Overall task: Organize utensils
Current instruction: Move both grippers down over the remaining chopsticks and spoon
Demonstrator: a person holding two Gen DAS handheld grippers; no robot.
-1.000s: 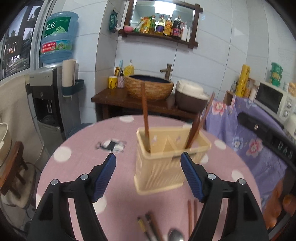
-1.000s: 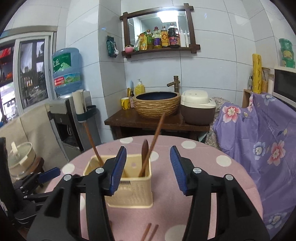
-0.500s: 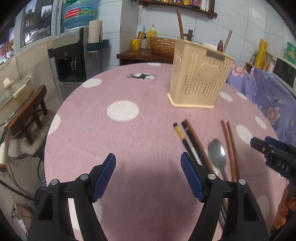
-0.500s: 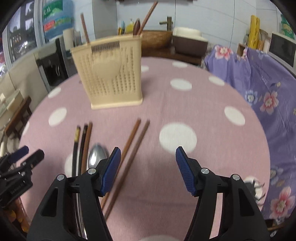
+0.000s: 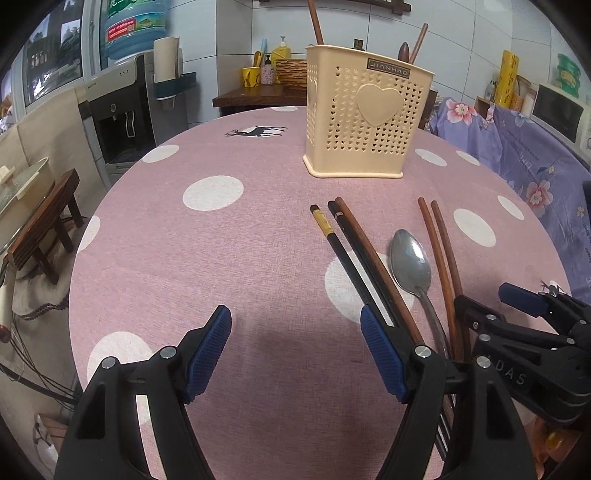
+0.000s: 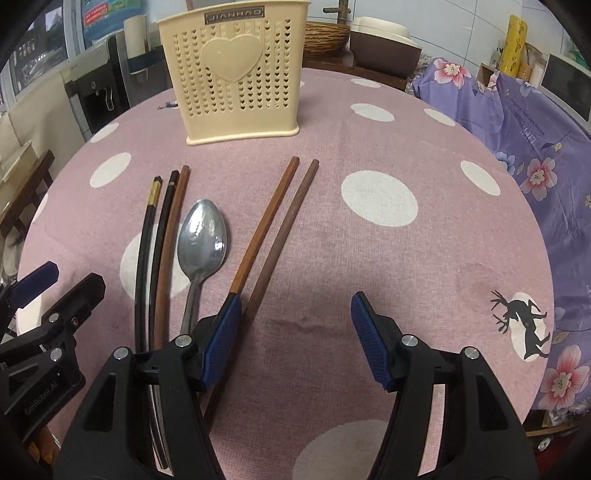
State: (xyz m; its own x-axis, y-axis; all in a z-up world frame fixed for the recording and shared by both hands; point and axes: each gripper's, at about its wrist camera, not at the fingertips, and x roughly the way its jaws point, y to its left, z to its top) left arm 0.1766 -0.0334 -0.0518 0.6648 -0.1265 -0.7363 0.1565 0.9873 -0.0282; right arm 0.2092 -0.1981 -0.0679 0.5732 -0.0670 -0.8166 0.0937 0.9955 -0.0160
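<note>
A cream perforated utensil holder stands at the far side of the pink dotted round table, with a few brown sticks poking out of it. In front of it lie dark chopsticks, a metal spoon and a pair of brown chopsticks. My left gripper is open and empty, low over the table left of the utensils. My right gripper is open and empty, just right of the brown chopsticks' near ends; it also shows in the left wrist view.
A water dispenser and a wooden stool stand left of the table. A purple floral cloth covers furniture on the right. A dark counter with a woven basin and a rice cooker is behind the table.
Both grippers have dropped from high over the holder and pulled back to the near side of the table, low over the lying utensils. Both stay open.
</note>
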